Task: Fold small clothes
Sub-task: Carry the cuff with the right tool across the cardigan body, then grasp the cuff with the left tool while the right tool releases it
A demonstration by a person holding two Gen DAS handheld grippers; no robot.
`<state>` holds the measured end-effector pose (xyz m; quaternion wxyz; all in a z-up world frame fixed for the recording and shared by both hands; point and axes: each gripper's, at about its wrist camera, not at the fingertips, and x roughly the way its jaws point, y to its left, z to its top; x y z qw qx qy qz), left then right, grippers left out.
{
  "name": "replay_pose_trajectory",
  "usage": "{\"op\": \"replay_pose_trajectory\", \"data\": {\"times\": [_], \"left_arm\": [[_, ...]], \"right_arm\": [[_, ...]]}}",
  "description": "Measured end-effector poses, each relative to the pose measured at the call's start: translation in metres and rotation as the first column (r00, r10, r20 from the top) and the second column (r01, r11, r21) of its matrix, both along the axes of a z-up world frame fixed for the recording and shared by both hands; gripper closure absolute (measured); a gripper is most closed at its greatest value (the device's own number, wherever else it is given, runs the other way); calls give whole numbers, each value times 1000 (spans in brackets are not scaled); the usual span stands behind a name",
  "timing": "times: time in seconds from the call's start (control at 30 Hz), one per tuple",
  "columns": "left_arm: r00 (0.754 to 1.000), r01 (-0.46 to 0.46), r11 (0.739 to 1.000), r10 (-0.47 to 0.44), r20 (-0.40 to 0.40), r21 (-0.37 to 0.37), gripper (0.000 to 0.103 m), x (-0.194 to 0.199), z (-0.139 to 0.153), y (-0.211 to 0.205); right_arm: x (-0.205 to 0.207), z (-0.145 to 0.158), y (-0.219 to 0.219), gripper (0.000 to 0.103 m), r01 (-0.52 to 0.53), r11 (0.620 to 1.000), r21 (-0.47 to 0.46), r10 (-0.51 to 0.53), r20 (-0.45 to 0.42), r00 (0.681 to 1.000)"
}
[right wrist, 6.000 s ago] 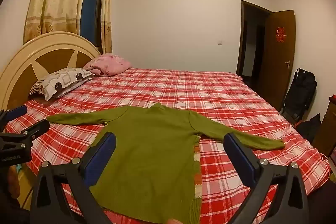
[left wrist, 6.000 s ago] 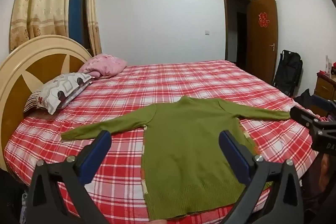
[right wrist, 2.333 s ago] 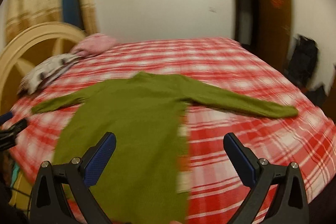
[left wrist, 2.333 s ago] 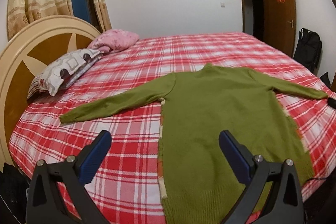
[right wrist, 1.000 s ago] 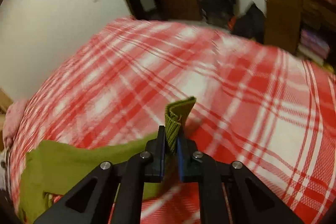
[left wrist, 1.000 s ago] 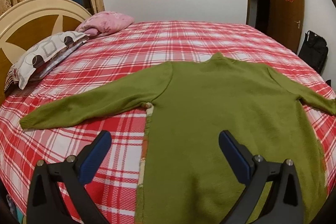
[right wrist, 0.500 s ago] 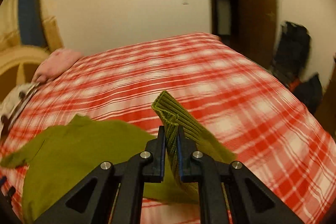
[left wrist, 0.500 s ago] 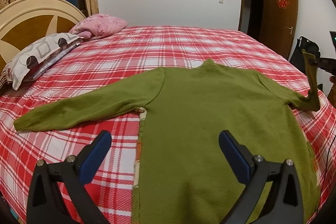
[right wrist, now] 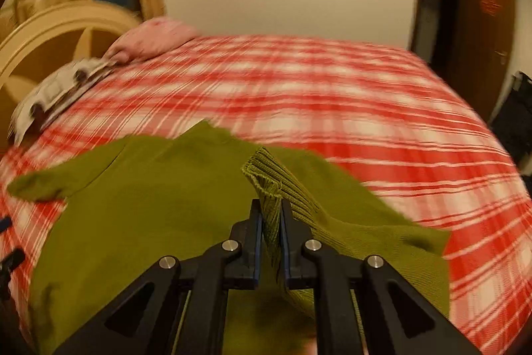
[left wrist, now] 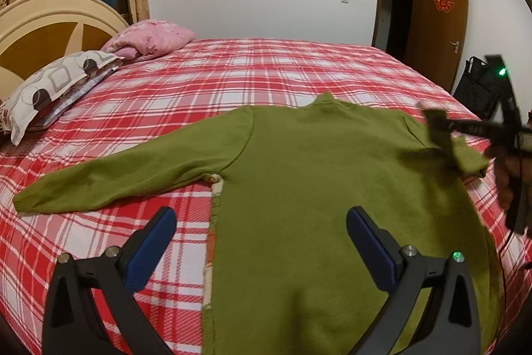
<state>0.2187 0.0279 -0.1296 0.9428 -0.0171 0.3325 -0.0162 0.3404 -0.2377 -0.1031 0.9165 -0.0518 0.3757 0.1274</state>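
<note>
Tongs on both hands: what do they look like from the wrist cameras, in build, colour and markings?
Both are black, angular frames with silver bolts. The left tongs have blue pads and a green light on the right finger. The right tongs have blue-edged pads; seen from the left wrist they show a green light and a thin black cable.

A sweater (left wrist: 299, 182) lies flat on the bed (left wrist: 266, 72), its collar toward the far side. One sleeve (left wrist: 133, 168) stretches out to the left. Two pillows (left wrist: 60, 85) sit at the left by the headboard (left wrist: 50, 29). A door (left wrist: 439, 22) stands behind the bed, at the right.
</note>
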Motion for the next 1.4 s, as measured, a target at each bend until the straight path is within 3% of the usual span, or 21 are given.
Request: {"op": "replay_pose_trajectory", "data": {"times": [0.03,0.07,0.1,0.17,0.23,0.33,0.53,0.7,0.87,0.93,1.03,1.1,1.17,1.4], "left_arm": [[1000,8,1000,-8,0,0,0,1,1,-3],[1000,18,1000,-18,-3,0,0,3,2,-6],[1000,27,1000,-27,-8,-1,0,5,3,-9],[999,48,999,-48,-17,-7,0,8,4,-17],[998,64,998,-64,-21,-11,0,12,4,-26],[995,99,995,-99,-30,-31,0,24,3,-46],[971,211,973,-219,-91,-95,0,67,-10,-117],[954,244,960,-263,-142,-139,19,103,-25,-165],[931,268,946,-303,-202,-186,20,131,-40,-195],[909,275,939,-324,-263,-206,28,141,-53,-206],[915,284,942,-322,-242,-180,36,140,-55,-214],[915,290,940,-327,-235,-180,68,139,-52,-214],[908,299,928,-348,-232,-223,89,140,-50,-210],[928,308,915,-349,-130,-260,93,136,-16,-196]], "right_arm": [[1,-8,6,93,-26,999,22,26,-23,999],[1,-16,10,87,-50,998,47,53,-52,997],[0,-24,12,60,-68,996,63,73,-83,994],[-8,-33,11,24,-106,986,129,122,-121,985],[-25,-31,-1,24,-137,976,169,154,-95,983],[-46,-23,-28,24,-102,987,121,105,-24,994],[-65,-20,-105,24,125,991,39,-128,115,985],[-77,-24,-141,24,234,968,91,-247,189,950],[-83,-23,-150,24,224,968,115,-245,225,943],[-86,-24,-147,24,213,971,107,-233,233,944],[-90,-22,-143,24,207,973,101,-227,252,941],[-91,-23,-144,24,210,972,109,-232,252,940],[-91,-23,-147,24,226,968,112,-248,252,935],[-92,-25,-150,24,261,958,118,-284,250,926]]}}
